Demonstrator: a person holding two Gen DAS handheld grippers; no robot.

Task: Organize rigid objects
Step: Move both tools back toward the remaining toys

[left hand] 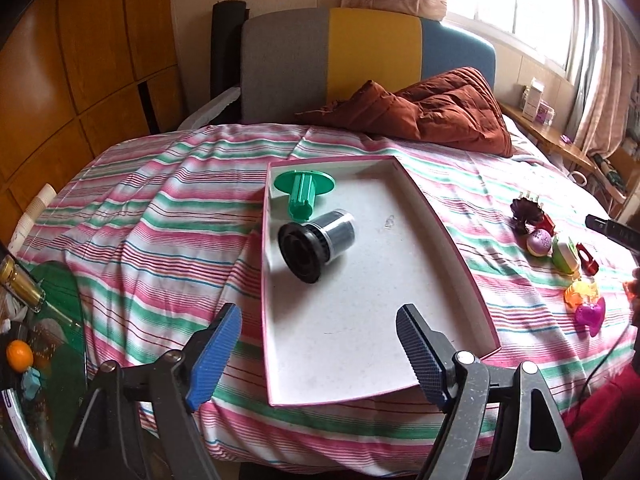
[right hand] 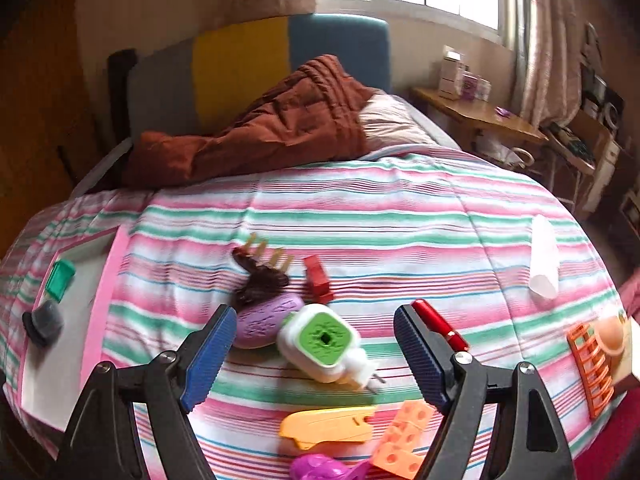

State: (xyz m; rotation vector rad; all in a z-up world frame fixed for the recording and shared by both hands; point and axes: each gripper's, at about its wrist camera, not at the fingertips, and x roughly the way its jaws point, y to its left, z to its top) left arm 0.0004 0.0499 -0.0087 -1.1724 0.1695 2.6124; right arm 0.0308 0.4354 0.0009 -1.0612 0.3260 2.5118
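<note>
Rigid objects sit in two lots on the striped bedspread. Tray w/ pink rim lies mid-bed; in its far-left corner you've got a green spool, and just beside it, nearer you, a black filter cup on its side. Rest of the tray floor is bare.

Your left gripper hangs over the tray's near edge, jaws spread wide, nothing btwn them.

Your right gripper is over the loose pile toward the bed's right side, fingers released & empty. Btwn the pads from that view: white plug w/ green face, touching a purple oval. Brown comb and red block lie just beyond; red tube by the right pad. Orange clip, orange holed block, magenta toy sit nearest the bed's front edge. View's a bit blurred.
</note>
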